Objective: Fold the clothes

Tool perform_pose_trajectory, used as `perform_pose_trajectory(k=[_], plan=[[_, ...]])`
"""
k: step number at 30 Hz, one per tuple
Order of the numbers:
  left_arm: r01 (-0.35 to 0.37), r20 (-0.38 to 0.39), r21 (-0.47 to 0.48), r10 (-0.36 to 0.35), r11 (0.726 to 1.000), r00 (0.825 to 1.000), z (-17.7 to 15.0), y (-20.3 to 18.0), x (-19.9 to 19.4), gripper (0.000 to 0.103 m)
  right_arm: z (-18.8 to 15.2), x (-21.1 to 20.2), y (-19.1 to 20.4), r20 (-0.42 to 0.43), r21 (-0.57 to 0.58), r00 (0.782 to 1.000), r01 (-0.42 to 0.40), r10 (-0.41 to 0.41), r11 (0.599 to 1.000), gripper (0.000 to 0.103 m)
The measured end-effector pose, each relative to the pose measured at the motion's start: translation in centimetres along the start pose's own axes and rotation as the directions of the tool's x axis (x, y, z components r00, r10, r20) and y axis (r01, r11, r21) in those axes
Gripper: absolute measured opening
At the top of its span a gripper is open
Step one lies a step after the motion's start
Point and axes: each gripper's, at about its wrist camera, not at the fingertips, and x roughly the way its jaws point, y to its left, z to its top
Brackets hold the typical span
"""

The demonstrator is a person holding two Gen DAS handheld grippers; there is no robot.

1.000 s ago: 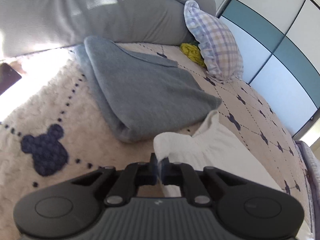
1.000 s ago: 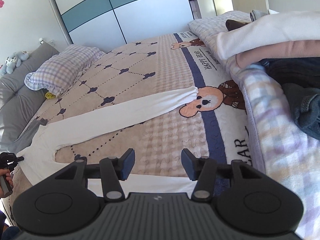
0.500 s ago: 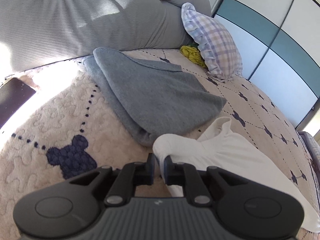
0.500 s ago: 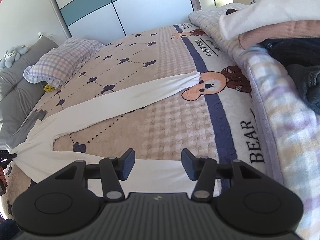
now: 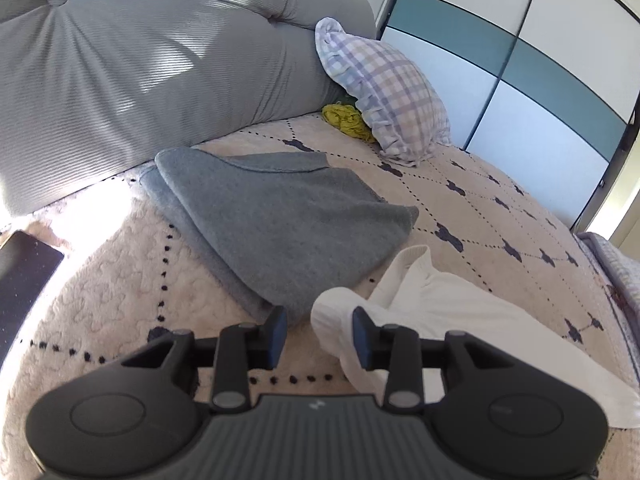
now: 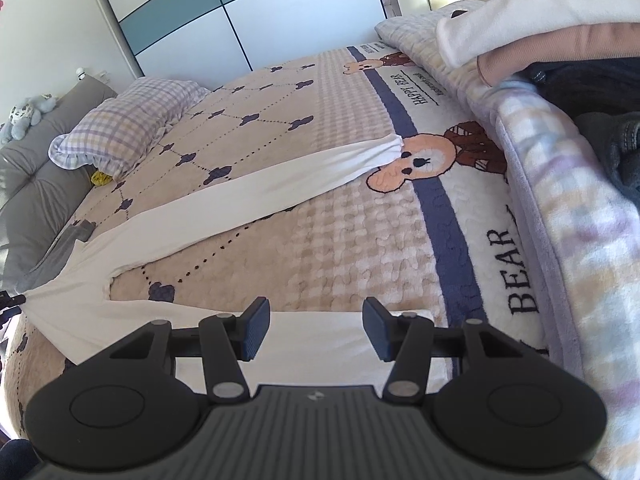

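Observation:
A white garment with two long legs lies in a V on the beige bed cover (image 6: 340, 240). One leg (image 6: 280, 188) reaches the bear print; the other (image 6: 320, 344) runs under my right gripper (image 6: 316, 328), which is open just above it with nothing held. In the left wrist view the garment's bunched end (image 5: 336, 316) lies between the fingers of my left gripper (image 5: 318, 334). Its jaws are opening and the pads do not press the cloth. A folded grey garment (image 5: 280, 220) sits just beyond.
A plaid pillow (image 5: 392, 96) and a yellow bundle (image 5: 348, 120) lean on the grey headboard (image 5: 160, 60). A dark flat device (image 5: 24, 268) lies at the left. White, pink and dark clothes (image 6: 560, 48) are piled at the right on a checked blanket (image 6: 560, 220).
My left gripper was shut on the white garment's end; its jaws have parted and let the cloth go as it lifted back. The right gripper has sunk a little toward the near leg.

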Motion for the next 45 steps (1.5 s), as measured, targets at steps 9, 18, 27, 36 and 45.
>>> perform_pose_trajectory(k=[9,18,27,36,45], plan=[[-0.014,0.12,-0.034,0.018,0.999,0.993,0.2,0.8,-2.5,0.034,-0.4,0.1,-0.6,-0.005,0.014,1.0,0.006,-0.006,1.0,0.055],[-0.016,-0.042,0.179,0.024,0.984,0.999,-2.4,-2.1,3.4,0.044,-0.5,0.2,0.5,-0.001,0.0,1.0,-0.021,0.021,1.0,0.055],[-0.087,0.001,0.258,0.089,0.962,0.996,-2.7,-1.3,1.8,0.004,-0.5,0.2,-0.3,0.007,0.028,1.0,-0.01,0.01,1.0,0.055],[-0.069,-0.078,0.273,0.093,0.96,0.993,-1.5,-1.3,3.1,0.022,-1.0,0.6,0.7,0.005,0.004,0.999,-0.036,0.036,0.999,0.055],[0.12,-0.089,0.4,-0.092,0.909,0.992,0.9,-6.6,4.3,0.051,-1.2,0.8,-0.2,0.004,0.042,1.0,-0.028,0.028,0.999,0.055]])
